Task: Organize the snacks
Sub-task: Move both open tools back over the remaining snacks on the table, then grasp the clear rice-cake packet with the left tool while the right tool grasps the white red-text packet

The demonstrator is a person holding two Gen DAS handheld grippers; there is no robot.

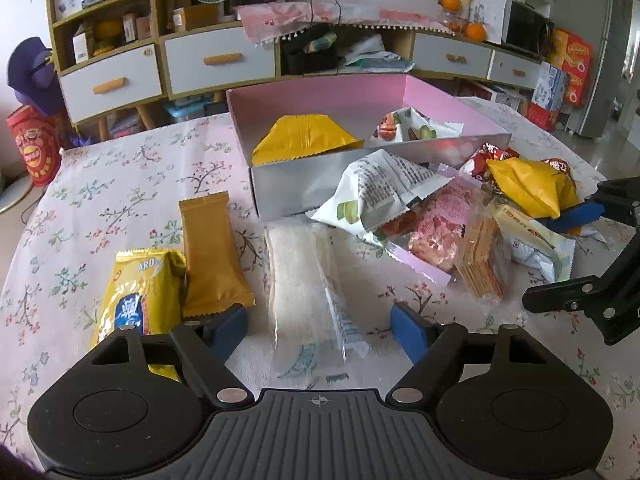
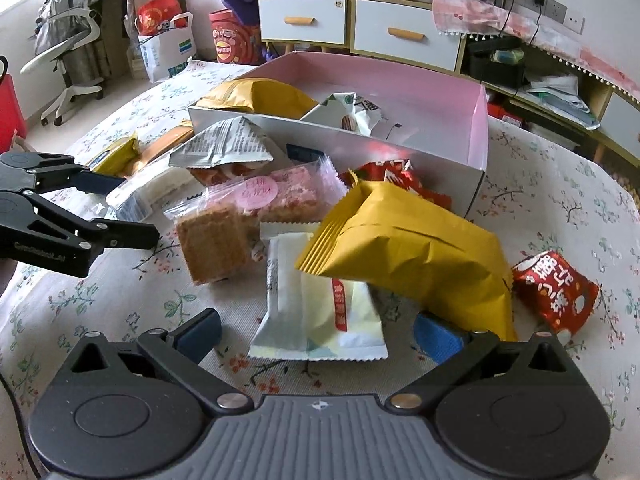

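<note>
A pink-lined box (image 1: 436,104) (image 2: 478,120) on the flowered table holds a yellow bag (image 1: 300,138) and a white printed bag (image 1: 416,126). Loose snacks lie in front of it. My left gripper (image 1: 320,330) is open around the near end of a clear white rice-cake pack (image 1: 298,280). A tan bar (image 1: 210,256) and a yellow cookie pack (image 1: 136,292) lie to its left. My right gripper (image 2: 318,332) is open around a pale white-green packet (image 2: 316,316), with a big yellow bag (image 2: 408,248) over its right finger.
A snack pile holds a white printed bag (image 1: 384,188), pink crisp pack (image 2: 276,196), wafer pack (image 2: 212,240) and red packets (image 2: 554,290). Cabinets with drawers (image 1: 220,60) stand behind the table. A white office chair (image 2: 68,40) stands at far left.
</note>
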